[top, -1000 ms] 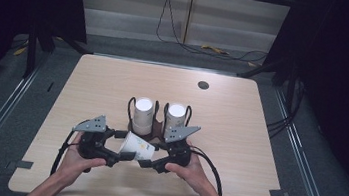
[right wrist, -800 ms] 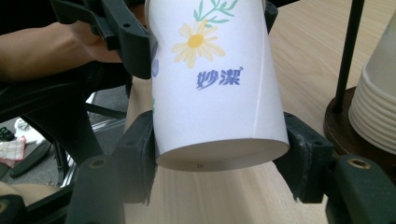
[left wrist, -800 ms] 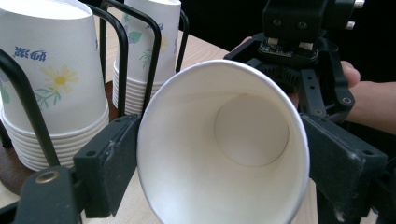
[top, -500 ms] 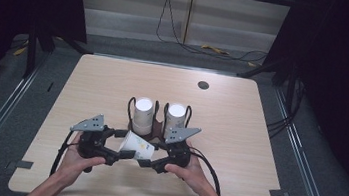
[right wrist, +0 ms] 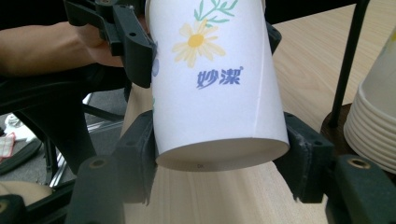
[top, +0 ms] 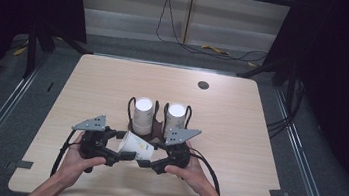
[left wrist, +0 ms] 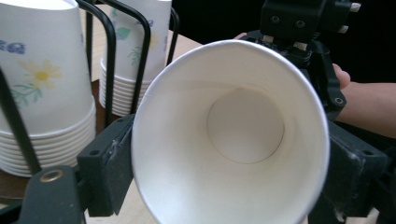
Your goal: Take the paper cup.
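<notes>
High view: my left tongs (top: 122, 154) and right tongs (top: 146, 164) both clamp one paper cup (top: 137, 145) — rim and base — above the worktop (top: 238, 136).

Counting, high view first. Benches: 1, the bench (top: 238, 136) carrying everything. Claws: 2 showing, left claw (top: 122, 155) and right claw (top: 146, 164), each w/ 2 black jaws. Hands: 2 coming in from bottom, 1 per claw.

Loose paper cups: 1, the single cup (top: 136, 145) sitting btwn both claws. Same cup (left wrist: 233, 135) showing open mouth in left gripper view, daisy print in right gripper view (right wrist: 215, 88).

Cup stacks: 2 standing side by side, left stack (top: 142, 115) and right stack (top: 175, 121). Cups per stack: rims too tight to be counting exactly. Wire holder (top: 158, 113): 1, w/ 2 bays. Dark round spot (top: 203, 85) on bench top: 1.
</notes>
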The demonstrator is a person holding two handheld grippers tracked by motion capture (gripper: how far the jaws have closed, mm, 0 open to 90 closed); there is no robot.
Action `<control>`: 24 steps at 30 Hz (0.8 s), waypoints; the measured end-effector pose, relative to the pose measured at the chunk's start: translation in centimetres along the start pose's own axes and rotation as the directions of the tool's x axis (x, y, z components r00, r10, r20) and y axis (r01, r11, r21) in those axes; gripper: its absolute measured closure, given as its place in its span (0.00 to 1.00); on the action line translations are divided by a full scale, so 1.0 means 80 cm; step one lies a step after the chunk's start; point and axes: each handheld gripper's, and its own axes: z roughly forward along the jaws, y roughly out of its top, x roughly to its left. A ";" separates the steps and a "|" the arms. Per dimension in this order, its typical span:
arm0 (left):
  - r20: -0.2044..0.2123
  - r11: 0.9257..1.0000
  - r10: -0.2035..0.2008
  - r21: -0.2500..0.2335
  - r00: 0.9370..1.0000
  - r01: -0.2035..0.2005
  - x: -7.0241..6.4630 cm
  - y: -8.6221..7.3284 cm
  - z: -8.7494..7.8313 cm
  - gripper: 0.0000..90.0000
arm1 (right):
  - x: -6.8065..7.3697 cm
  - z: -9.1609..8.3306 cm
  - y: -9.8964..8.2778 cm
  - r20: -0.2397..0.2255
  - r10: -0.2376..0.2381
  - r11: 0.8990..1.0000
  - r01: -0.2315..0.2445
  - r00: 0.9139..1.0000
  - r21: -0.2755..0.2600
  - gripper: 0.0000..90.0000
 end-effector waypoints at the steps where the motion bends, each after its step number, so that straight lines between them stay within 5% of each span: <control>1: 0.002 1.000 0.000 0.000 1.000 0.000 0.000 0.000 0.001 0.18 | 0.001 0.000 0.000 0.000 -0.005 1.000 0.005 1.000 0.005 0.42; 15: 0.035 1.000 0.018 0.005 0.999 -0.019 -0.001 -0.001 0.002 0.27 | -0.003 0.001 0.003 -0.009 0.027 0.996 -0.026 1.000 0.086 0.34; 24: 0.017 1.000 0.024 0.013 1.000 -0.024 0.001 -0.003 0.004 0.28 | -0.008 0.005 0.005 0.005 0.058 0.990 -0.058 0.998 0.126 0.25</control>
